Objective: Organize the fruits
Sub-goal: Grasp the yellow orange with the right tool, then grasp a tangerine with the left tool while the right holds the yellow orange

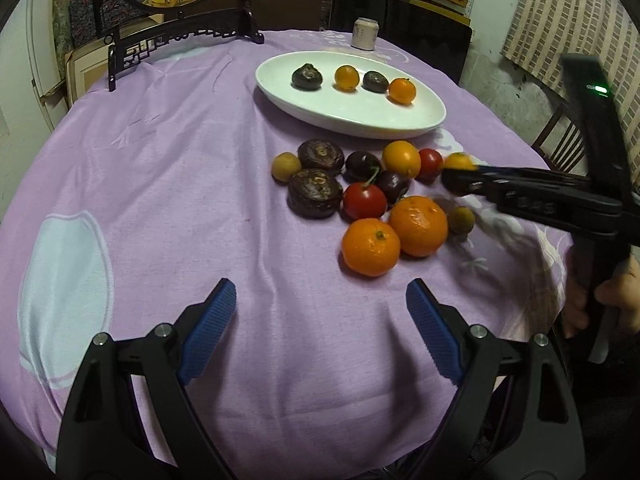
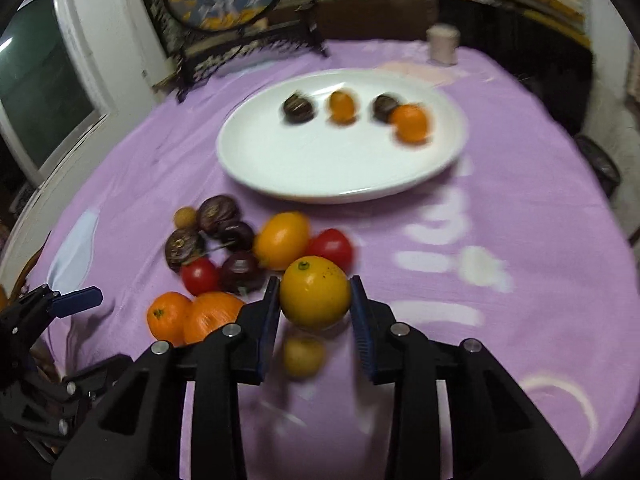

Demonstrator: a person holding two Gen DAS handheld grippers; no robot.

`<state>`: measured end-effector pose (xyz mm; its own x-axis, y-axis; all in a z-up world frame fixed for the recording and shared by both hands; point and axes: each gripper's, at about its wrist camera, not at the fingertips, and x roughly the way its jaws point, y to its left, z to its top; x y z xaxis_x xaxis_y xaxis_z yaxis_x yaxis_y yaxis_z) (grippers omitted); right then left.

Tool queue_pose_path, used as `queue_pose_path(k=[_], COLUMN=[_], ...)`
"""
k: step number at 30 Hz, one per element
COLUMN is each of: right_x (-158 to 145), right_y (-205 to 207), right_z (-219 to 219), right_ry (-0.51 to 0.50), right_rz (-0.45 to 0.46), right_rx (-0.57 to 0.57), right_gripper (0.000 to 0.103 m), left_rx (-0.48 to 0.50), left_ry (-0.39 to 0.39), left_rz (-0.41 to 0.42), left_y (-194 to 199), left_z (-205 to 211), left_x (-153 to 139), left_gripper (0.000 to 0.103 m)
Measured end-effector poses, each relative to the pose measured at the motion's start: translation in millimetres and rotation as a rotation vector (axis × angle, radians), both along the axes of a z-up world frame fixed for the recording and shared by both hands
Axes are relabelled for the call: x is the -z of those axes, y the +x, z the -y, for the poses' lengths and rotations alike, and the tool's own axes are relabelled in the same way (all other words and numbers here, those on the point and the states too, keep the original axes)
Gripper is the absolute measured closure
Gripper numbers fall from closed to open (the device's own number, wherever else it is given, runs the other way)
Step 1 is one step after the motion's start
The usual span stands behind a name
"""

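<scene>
Currently clamped in the right gripper (image 2: 315, 300): one yellow-orange citrus (image 2: 315, 293), pads pressing on both its sides, carried just above the cloth at the near edge of the loose pile. Directly beneath — a small yellowish fruit (image 2: 303, 356), blurred, lying on the purple tablecloth (image 2: 520, 240). Left gripper (image 1: 320, 332) hanging over bare cloth with its blue pads spread wide apart, nothing between them; well short of the pile.

Outward from the held fruit, the unsorted cluster: two large oranges (image 1: 394, 236) touching each other, two red tomatoes (image 1: 365, 201), several dark wrinkled fruits (image 1: 316, 176), dark plums (image 1: 362, 165), another yellow-orange citrus (image 1: 401, 159), a small tan fruit (image 1: 286, 166). All bunched together on the cloth, just beside the plate's near rim.

Farther out, the white plate (image 1: 360, 120): four pieces set in a row — dark, orange, dark, orange — apart from one another, most of the plate bare.

Progress judged early to middle: four placed, one in hand, roughly a dozen left on the cloth. Likely next in the row, a matter of guesswork — pattern suggests alternation.
</scene>
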<state>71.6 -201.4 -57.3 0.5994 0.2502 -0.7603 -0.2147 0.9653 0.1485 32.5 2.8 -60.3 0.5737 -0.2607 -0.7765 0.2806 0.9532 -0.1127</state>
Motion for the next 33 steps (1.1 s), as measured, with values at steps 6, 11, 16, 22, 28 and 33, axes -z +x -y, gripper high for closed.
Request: queue_pose_path(k=[6,11,16,22,28,33], right_x=[0,3,3,1,1,-2], right_y=[-26,-39,-41,-42,-35,-21], right_z=[41,52,51,44,33,21], right_ry=[0.068,0.105,0.12,0.126,0.118,0.101], right_rz=[-0.016,-0.016,-0.018,-0.013,-0.021,-0.023], right_rx=[0.086,0.103,0.092,0.068,0.046,0.017], right_gripper=[0.068,0.068,0.068,0.068,0.068,0.068], left_rx=[0.048,0.08,0.089,0.092,0.086,0.044], left_ry=[0.014,0.037,0.041,0.021,-0.024,-0.029], left_rz=[-0.01,-0.033,-0.01,0.017,0.035,0.024], left_y=[11,26,31,13,10,29], left_z=[21,38,48,43,29,17], left_x=[7,20,19,6,-14,-23], left_gripper=[0.024,0.038,0.067,0.067,0.067,0.067])
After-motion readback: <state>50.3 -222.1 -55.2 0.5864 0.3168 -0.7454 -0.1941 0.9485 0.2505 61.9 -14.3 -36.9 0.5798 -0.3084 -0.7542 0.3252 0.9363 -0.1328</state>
